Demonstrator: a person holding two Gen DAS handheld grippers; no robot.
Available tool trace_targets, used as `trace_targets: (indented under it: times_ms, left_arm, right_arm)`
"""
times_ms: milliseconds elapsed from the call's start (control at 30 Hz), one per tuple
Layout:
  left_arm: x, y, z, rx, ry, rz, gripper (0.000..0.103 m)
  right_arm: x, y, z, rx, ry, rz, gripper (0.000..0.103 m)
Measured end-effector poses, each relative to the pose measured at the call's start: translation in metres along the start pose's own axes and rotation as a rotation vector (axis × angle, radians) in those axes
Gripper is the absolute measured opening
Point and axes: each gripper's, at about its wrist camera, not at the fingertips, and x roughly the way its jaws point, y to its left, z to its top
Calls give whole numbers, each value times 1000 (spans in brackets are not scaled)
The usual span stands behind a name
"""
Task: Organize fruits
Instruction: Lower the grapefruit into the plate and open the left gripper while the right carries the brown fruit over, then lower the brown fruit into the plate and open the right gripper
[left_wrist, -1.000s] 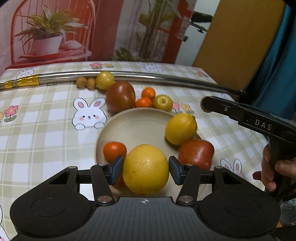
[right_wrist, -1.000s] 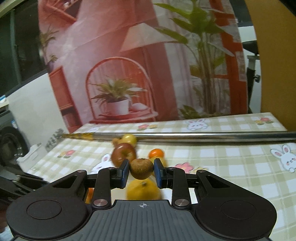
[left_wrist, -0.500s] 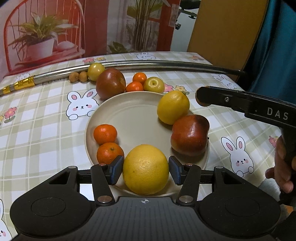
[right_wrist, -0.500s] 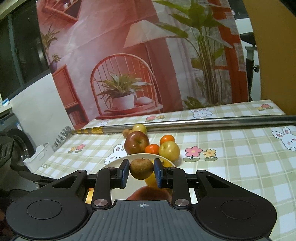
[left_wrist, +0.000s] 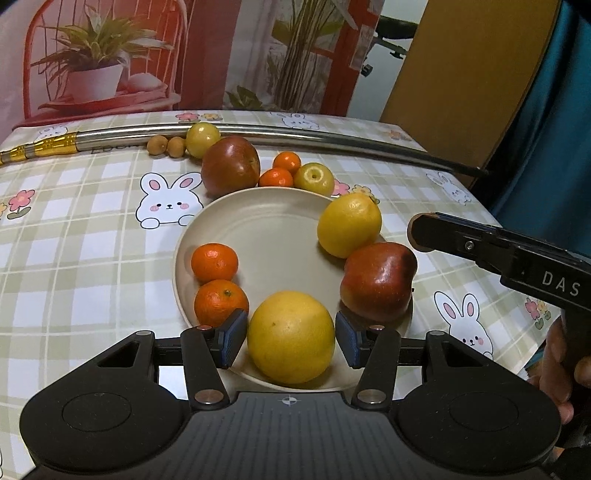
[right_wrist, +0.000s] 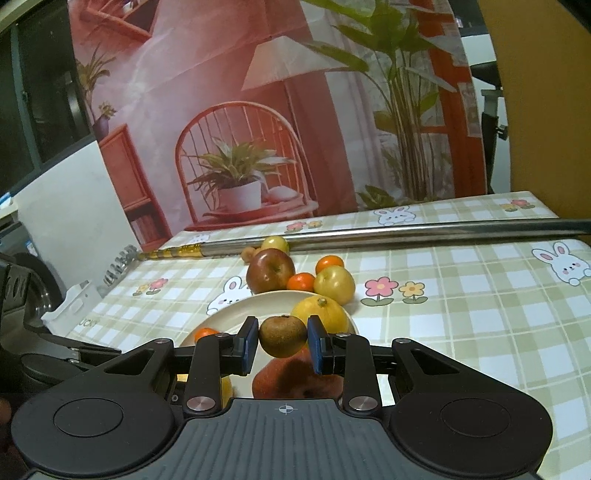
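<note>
My left gripper (left_wrist: 291, 338) is shut on a large yellow orange (left_wrist: 291, 336), held over the near rim of the beige plate (left_wrist: 273, 236). On the plate lie two mandarins (left_wrist: 214, 262), a lemon (left_wrist: 349, 225) and a red apple (left_wrist: 376, 280). My right gripper (right_wrist: 283, 338) is shut on a small brown kiwi (right_wrist: 283, 335) and hovers just above the plate (right_wrist: 236, 314), over the red apple (right_wrist: 295, 380) and in front of the lemon (right_wrist: 325, 310). The left wrist view shows the right gripper (left_wrist: 421, 234) from the side, right of the plate.
Behind the plate on the checked tablecloth sit a second red apple (left_wrist: 229, 166), two mandarins (left_wrist: 280, 171), a yellow-green apple (left_wrist: 314, 179), a small yellow fruit (left_wrist: 202, 139) and two brown longans (left_wrist: 166, 146). A long metal rod (left_wrist: 332, 138) crosses the far side. A person's hand (left_wrist: 557, 369) is at right.
The left gripper has drawn back with the orange from the plate's middle to its near rim. The right gripper has come closer and lower over the plate, still holding the kiwi.
</note>
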Motion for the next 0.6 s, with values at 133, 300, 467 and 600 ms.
trace_targets:
  times_ms: [133,300,467,600]
  left_arm:
    - [-6,2,-2,-12,-31,-4,55]
    - [-23,2,-2,-24,-110,10,56]
    - [-40,2,-3,-33,-183,73,56]
    - [-52,5,-5,-44,-207,114,61]
  right_arm:
    - [-1,4,0,-5,-5,-7,26]
    - [0,14,-3,-38,16,4,26]
    - [1,28,-9,-89,51,14,26]
    - [3,43,-14,-135,87,22,26]
